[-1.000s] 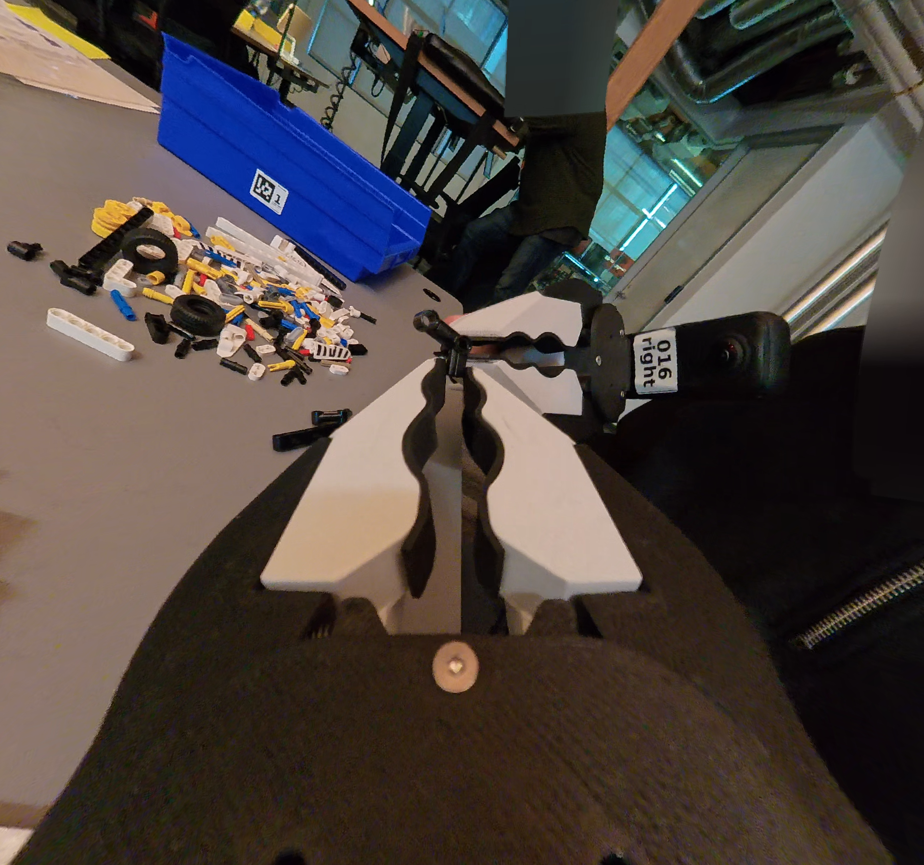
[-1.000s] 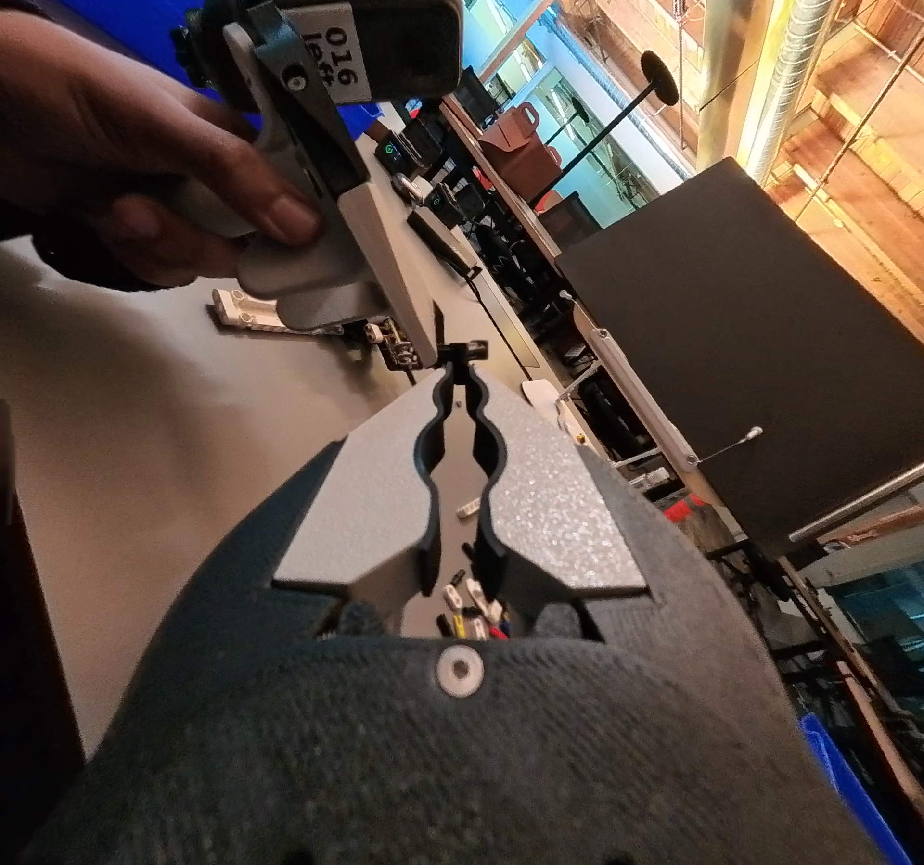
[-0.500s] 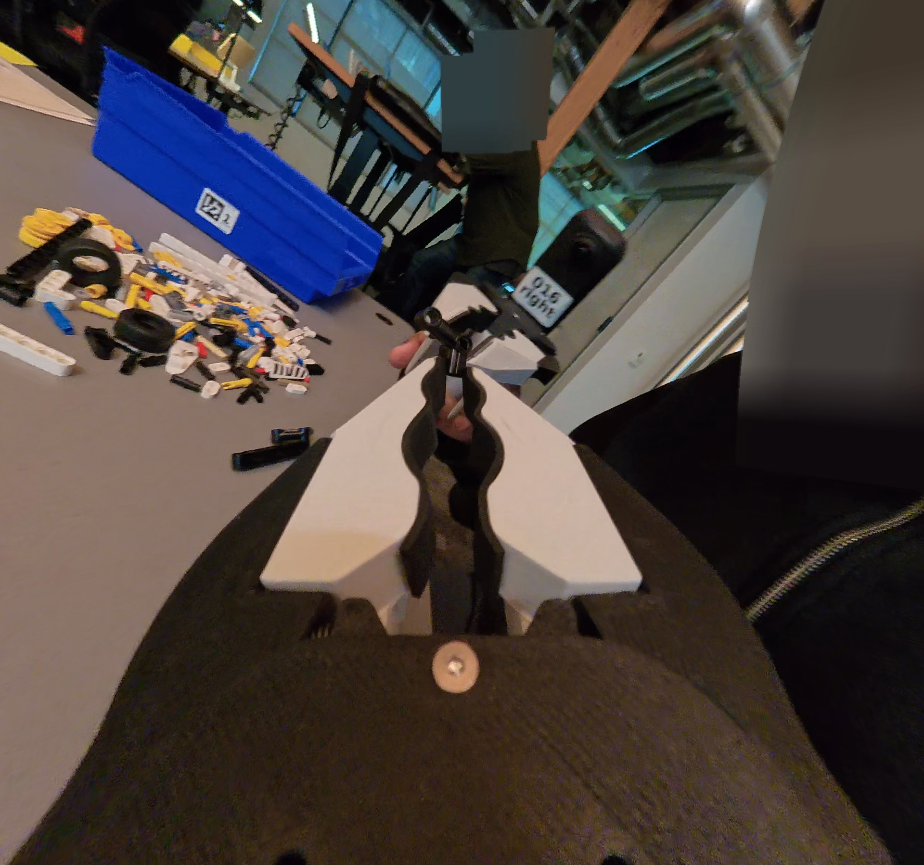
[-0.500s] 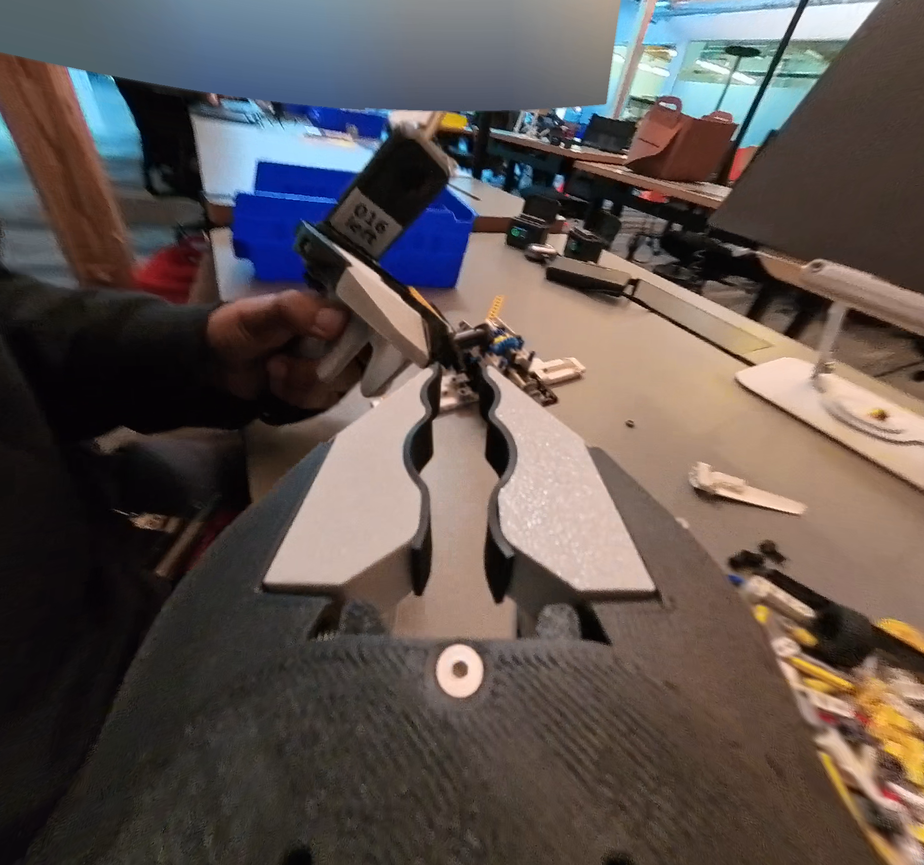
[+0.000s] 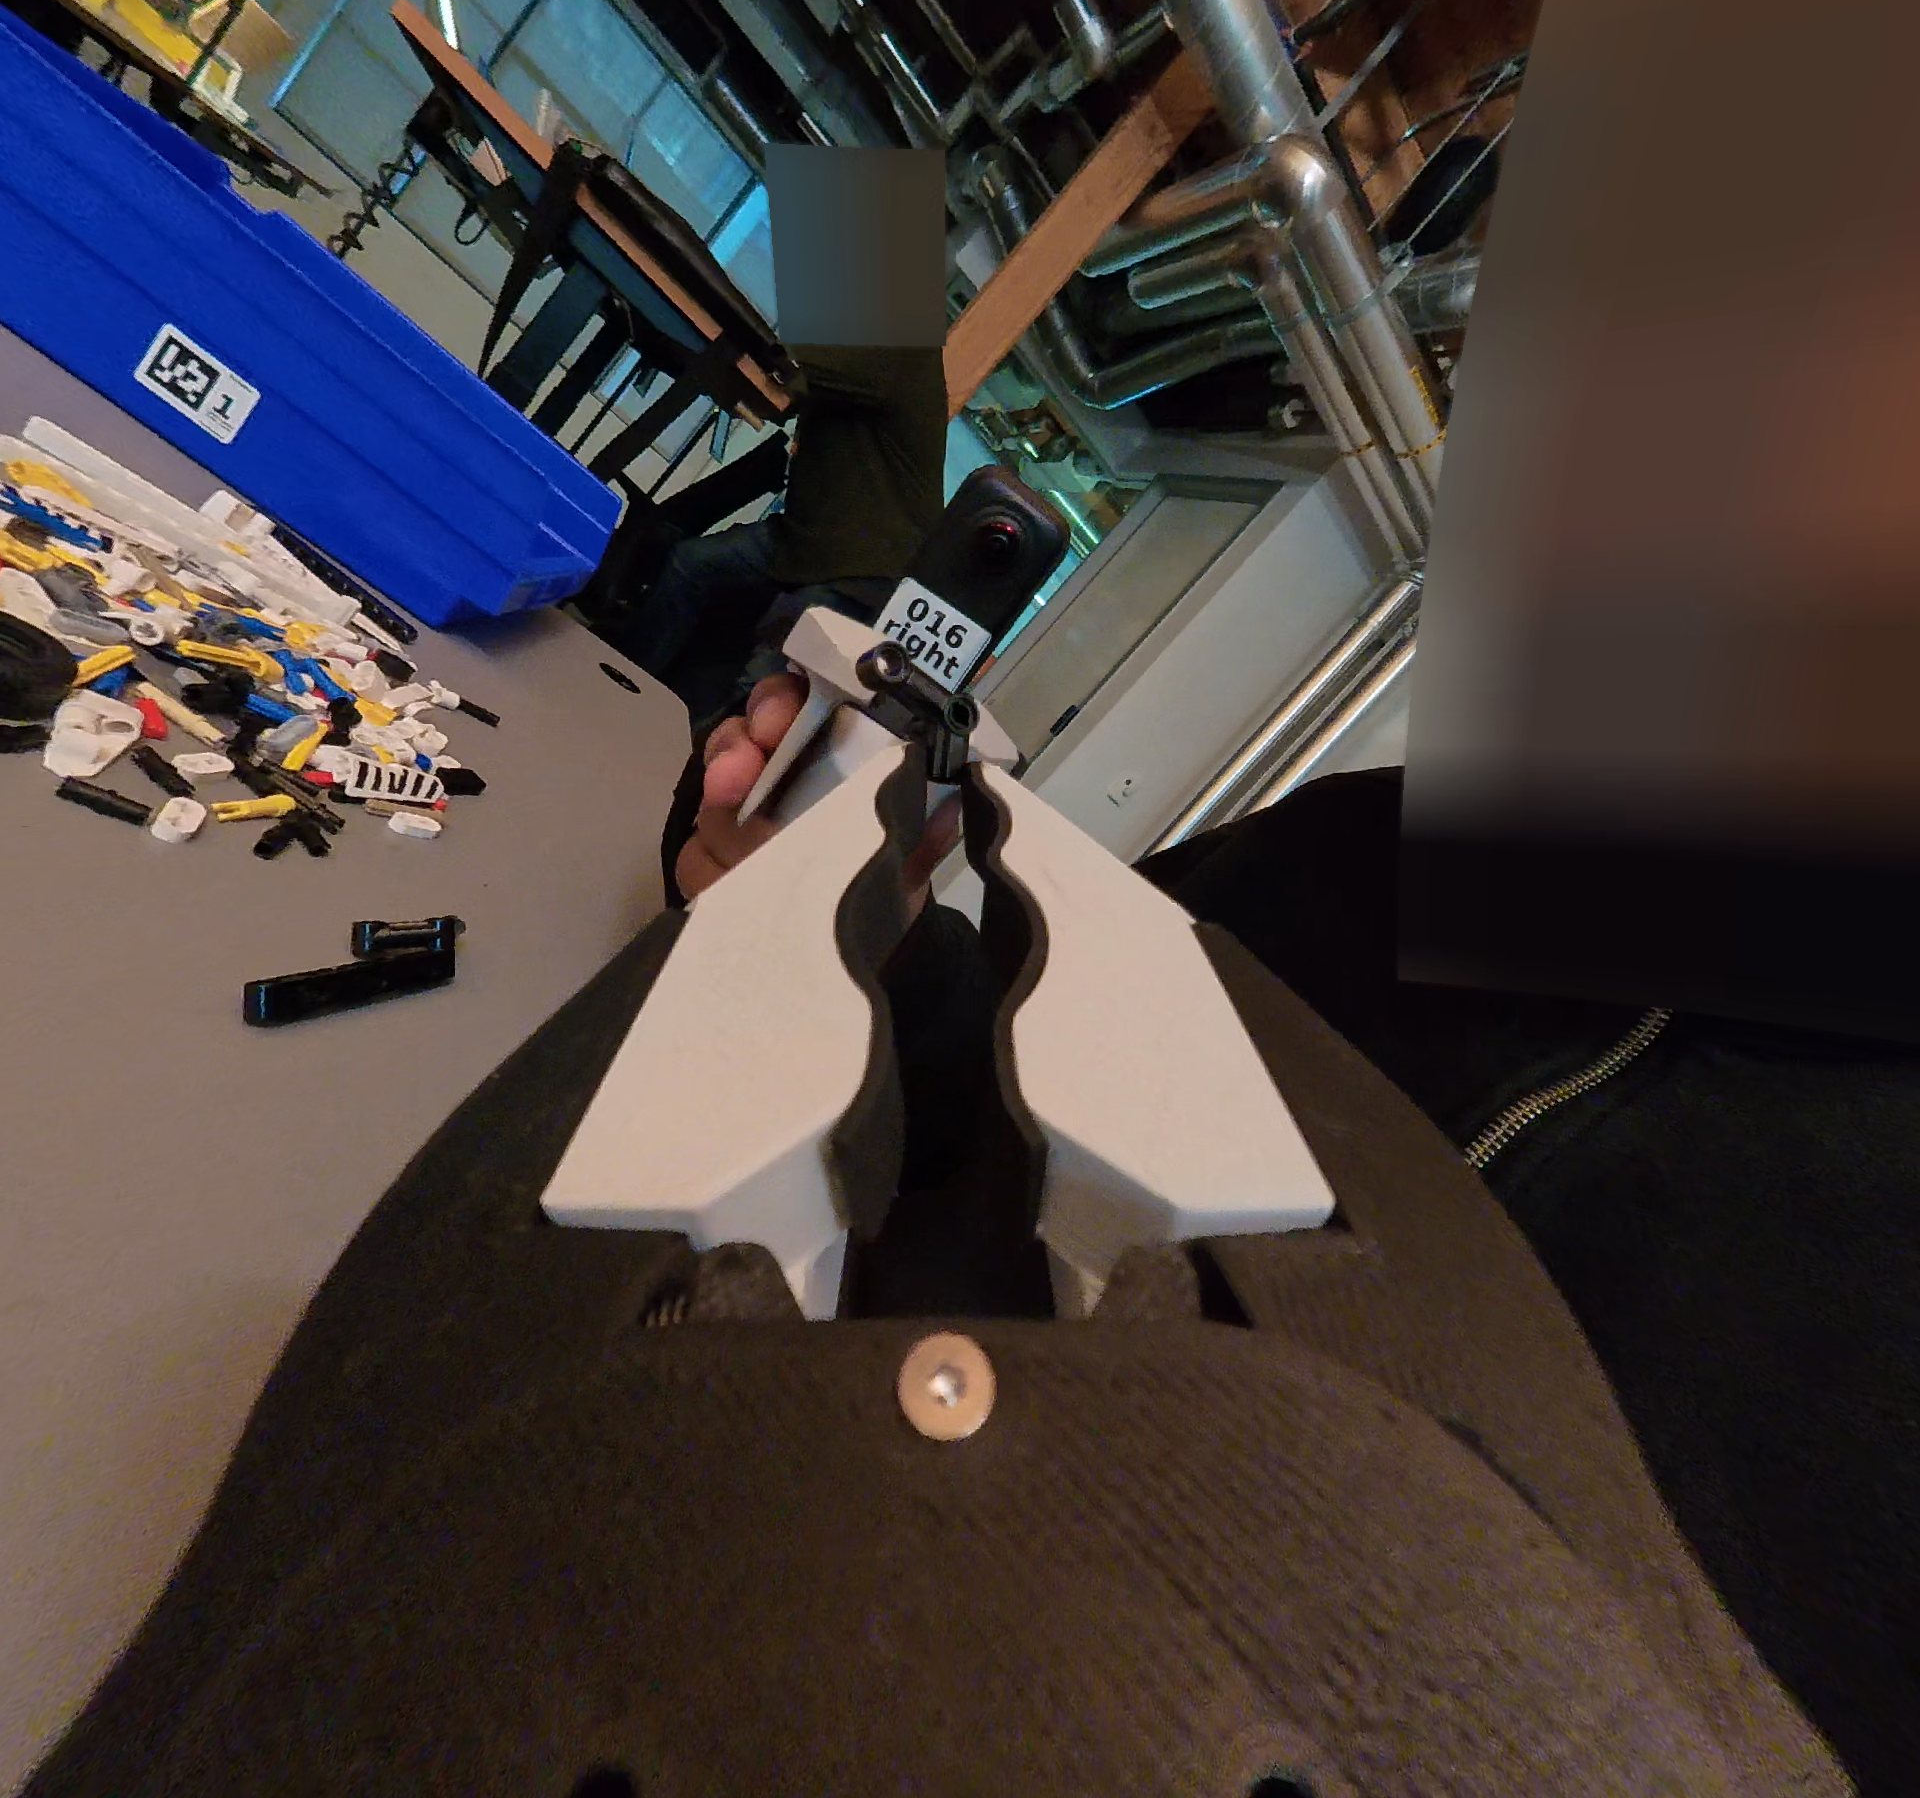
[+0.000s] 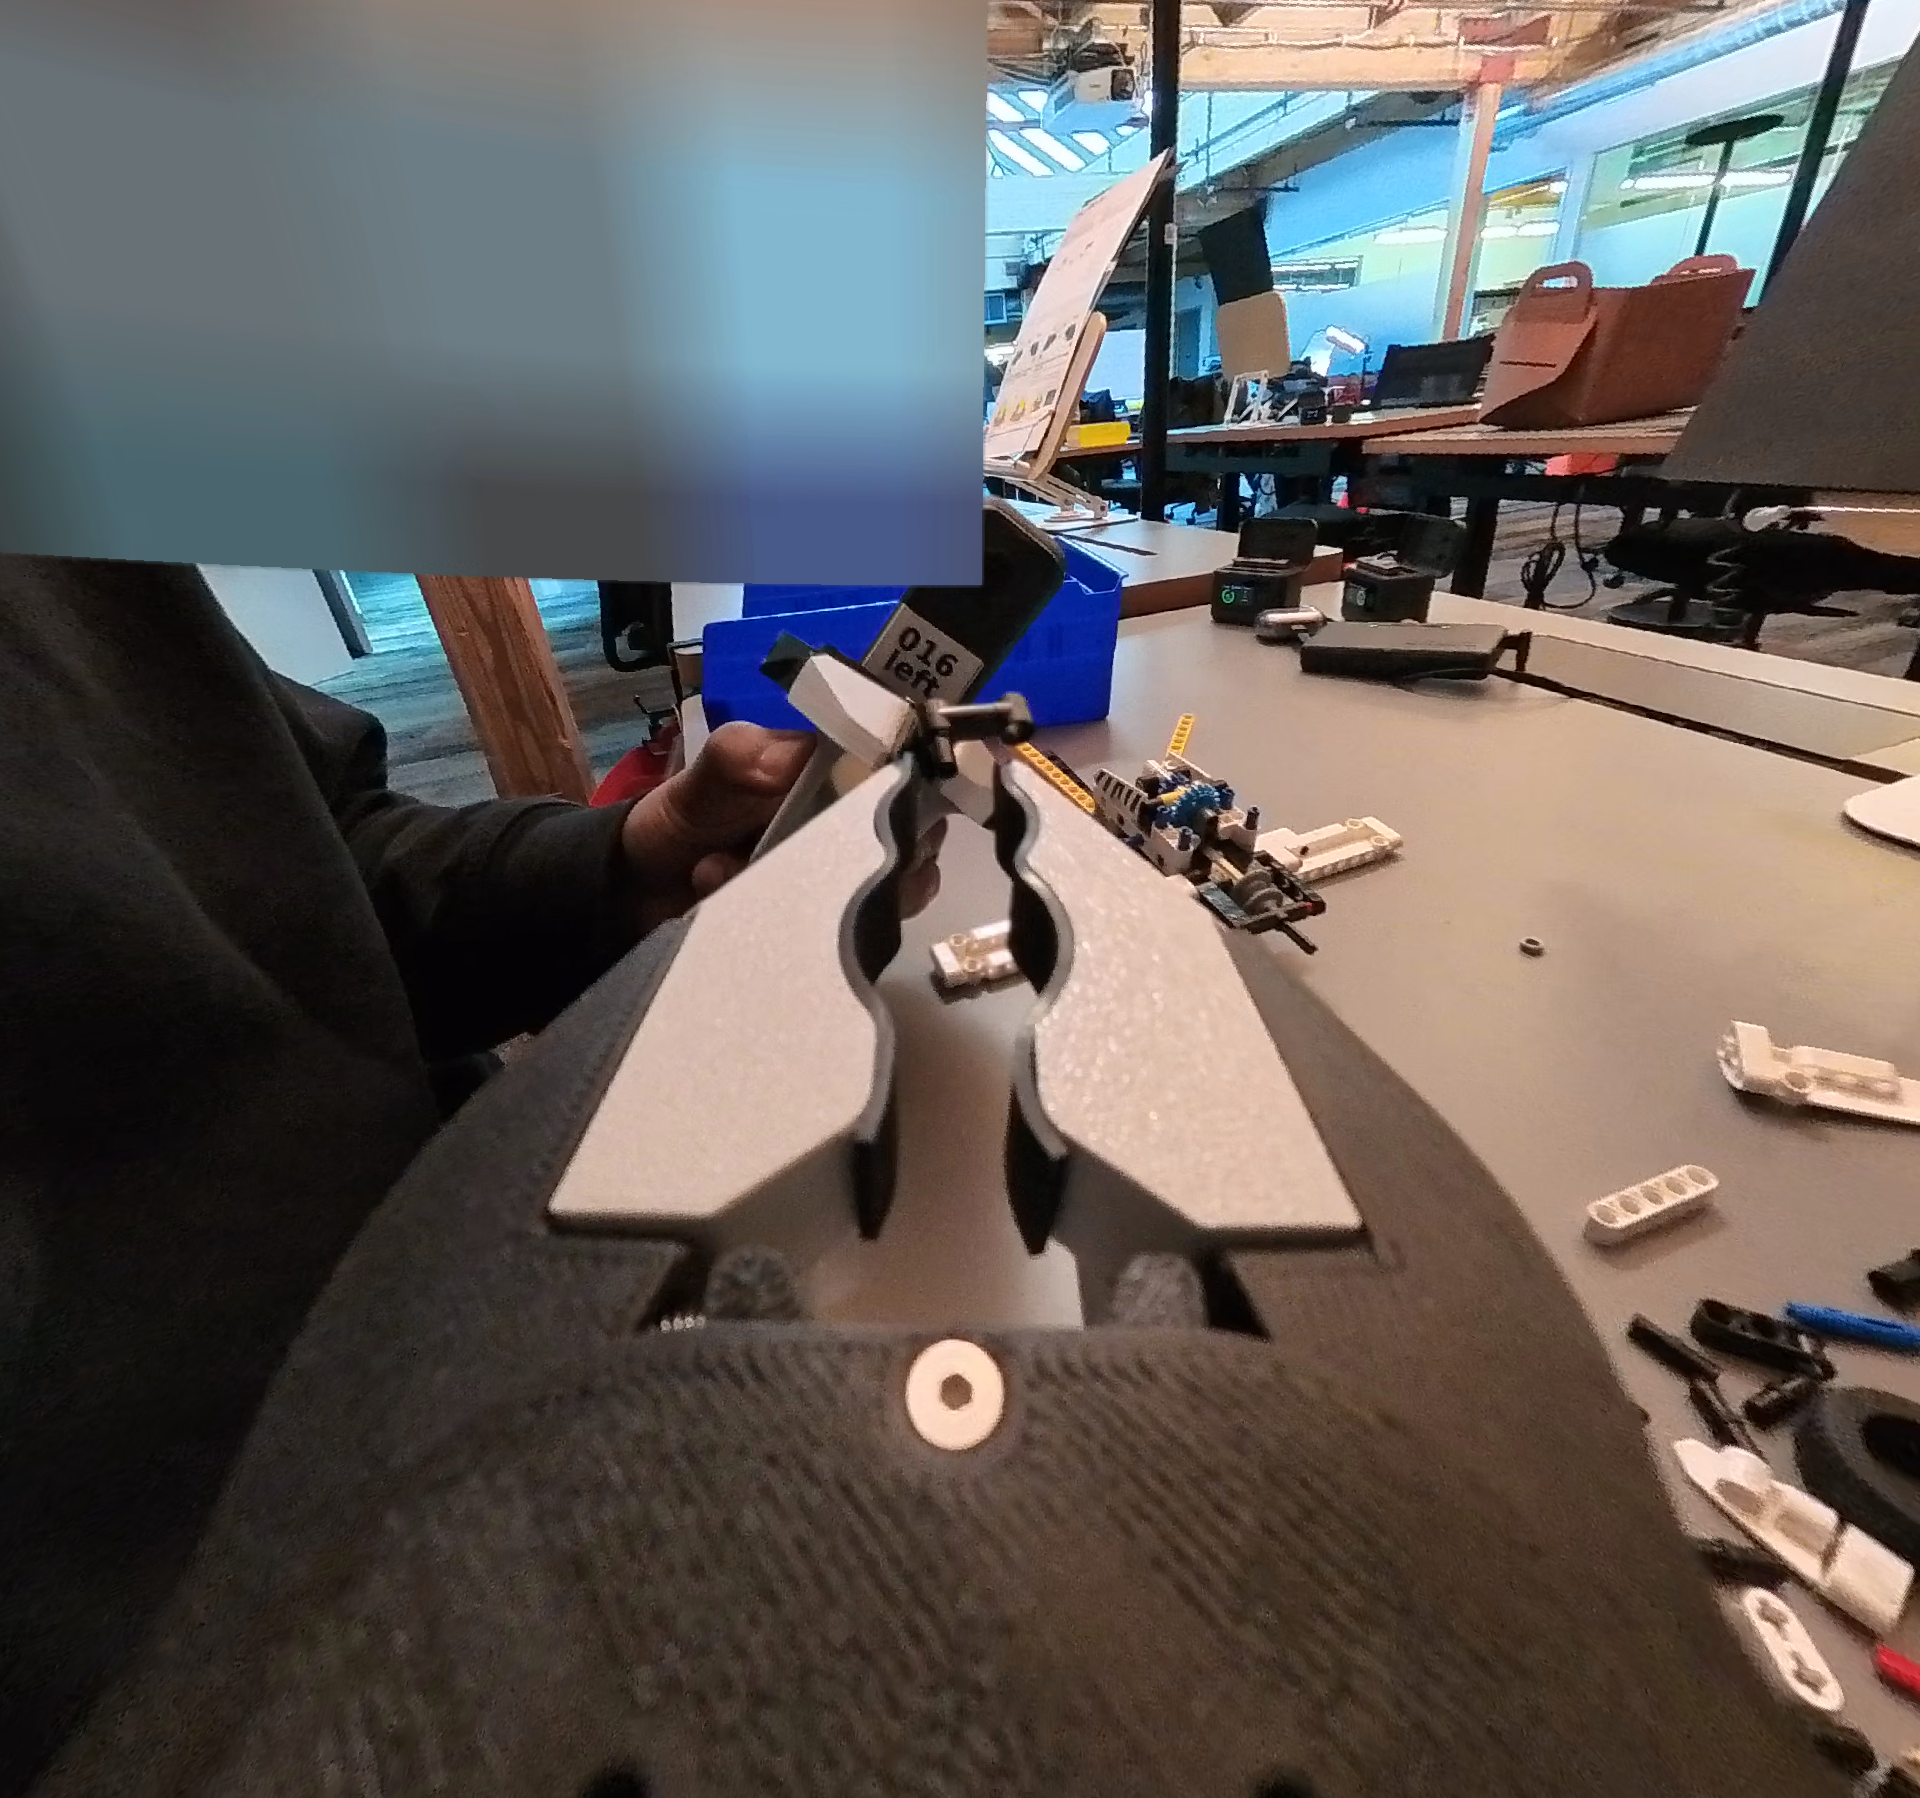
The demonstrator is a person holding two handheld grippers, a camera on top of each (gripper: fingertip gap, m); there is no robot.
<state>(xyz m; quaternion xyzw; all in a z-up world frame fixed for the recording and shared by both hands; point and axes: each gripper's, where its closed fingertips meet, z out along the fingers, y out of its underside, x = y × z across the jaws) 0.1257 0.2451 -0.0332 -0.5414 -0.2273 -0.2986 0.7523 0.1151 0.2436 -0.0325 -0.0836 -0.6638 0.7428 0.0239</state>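
black connector piece (image 5: 920,709) clenched in left gripper (image 5: 940,772) jaws, long axis crosswise; right gripper (image 6: 954,780) jaws released, tips beside it, above counter (image 6: 1558,875).

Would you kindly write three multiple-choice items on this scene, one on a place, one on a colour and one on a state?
1. Where does the heap of loose building pieces lie?
A. inside the bin
B. on the grey table, in front of the bin
C. on the floor

2. What colour is the bin?
A. blue
B. red
C. green

3. What is at the left gripper's tips?
A. nothing
B. a white beam
C. a small black connector

Answers: 1 B, the heap rests on the tabletop before the bin. 2 A, its wall is plainly blue. 3 C, the black piece sticks out from the closed fingertips.
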